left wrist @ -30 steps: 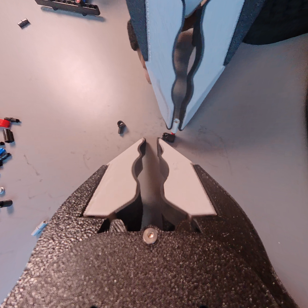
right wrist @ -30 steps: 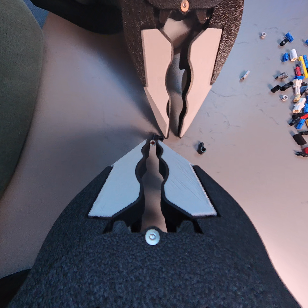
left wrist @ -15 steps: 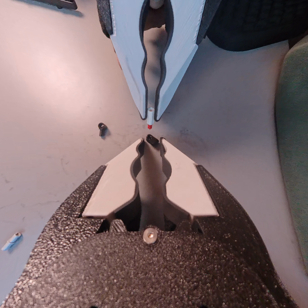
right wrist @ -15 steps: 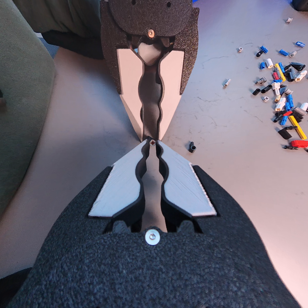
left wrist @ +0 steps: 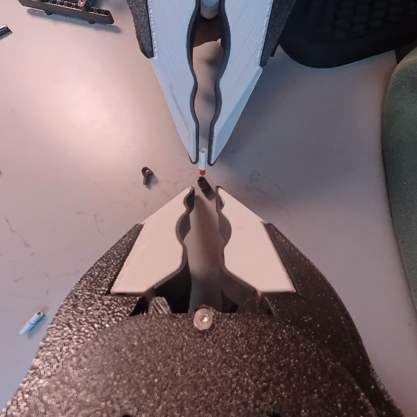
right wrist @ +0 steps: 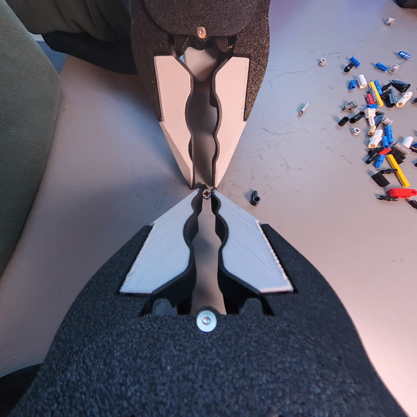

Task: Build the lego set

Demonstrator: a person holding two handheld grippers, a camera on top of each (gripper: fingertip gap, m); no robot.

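My right gripper point(right wrist: 205, 193) is shut on a small white sleeve with a red axle through it point(right wrist: 206, 193). In the left wrist view that gripper point(left wrist: 202, 161) points toward me, and the sleeve point(left wrist: 202, 158) shows its red tip just past the fingers. A small black connector point(left wrist: 204, 188) lies between the tips of my left gripper point(left wrist: 205, 188), leaning toward the right finger. The left jaws stand wider than the connector. The red tip is a short way from the connector's open end. The left gripper point(right wrist: 203, 184) faces mine tip to tip; the connector is mostly hidden there.
A second black connector point(left wrist: 146, 175) lies just left of the tips, also in the right wrist view point(right wrist: 255, 198). A long black beam point(left wrist: 67, 10) lies at the far left. A pile of loose pieces point(right wrist: 383, 126) is on the grey table. Green cloth point(left wrist: 401, 180) borders the table. Both grippers' tips are close together, under 4 cm apart.
My left gripper moved right so the black connector now sits between its tips. The right gripper swung round to face it head on, with the sleeve still held.
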